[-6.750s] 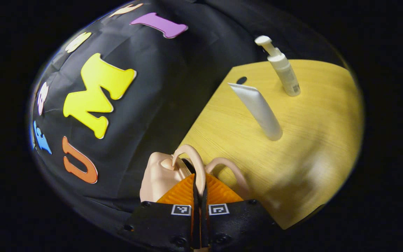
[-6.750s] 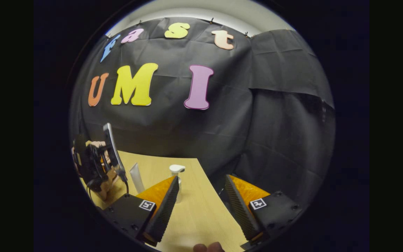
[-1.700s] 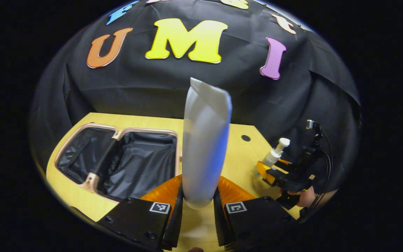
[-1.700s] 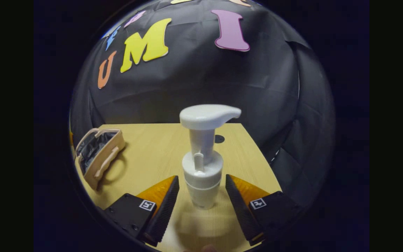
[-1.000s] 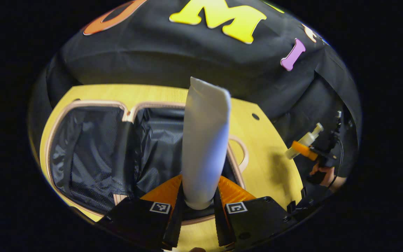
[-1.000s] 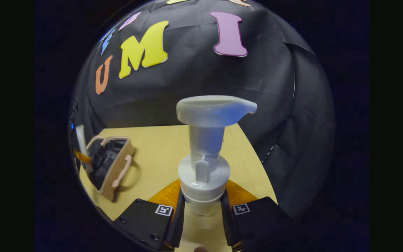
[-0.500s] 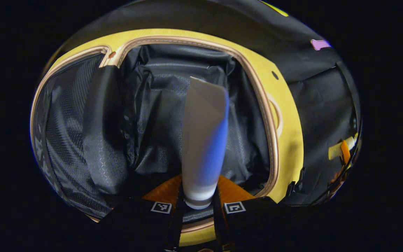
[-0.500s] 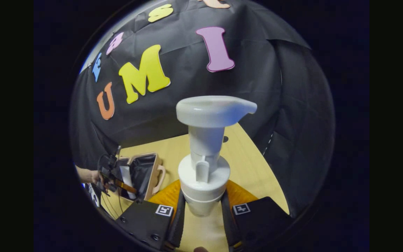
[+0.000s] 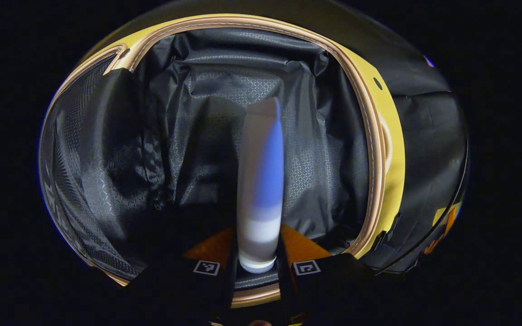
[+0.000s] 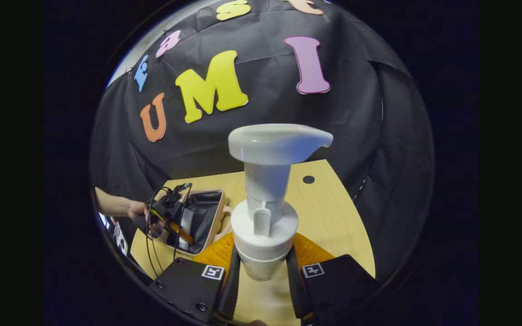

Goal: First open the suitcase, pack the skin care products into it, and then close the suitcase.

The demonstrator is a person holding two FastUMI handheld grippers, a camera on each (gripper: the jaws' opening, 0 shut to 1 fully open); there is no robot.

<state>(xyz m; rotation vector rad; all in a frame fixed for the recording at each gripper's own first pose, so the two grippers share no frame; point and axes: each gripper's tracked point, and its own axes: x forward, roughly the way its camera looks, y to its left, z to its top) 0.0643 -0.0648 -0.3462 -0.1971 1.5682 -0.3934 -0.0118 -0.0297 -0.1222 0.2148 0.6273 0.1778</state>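
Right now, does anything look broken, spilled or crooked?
Nothing stands out. The suitcase lies open on the table, its dark lining crumpled but whole. The left gripper holds the white tube over that lining. The right gripper holds the pump bottle upright, with no drips showing.

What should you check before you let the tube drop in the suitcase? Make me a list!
1. Suitcase open: ok, its dark lining shows.
2. Tube gripped by the left claw: ok, both fingers press on its cap end.
3. Tube over the open compartment: ok, lining lies all around it in the left gripper view.
4. Tube touching the lining: cannot tell.
5. Spot below free of other things: ok where visible.
6. Pump bottle held ready by the right claw: ok, above the table, apart from the suitcase.
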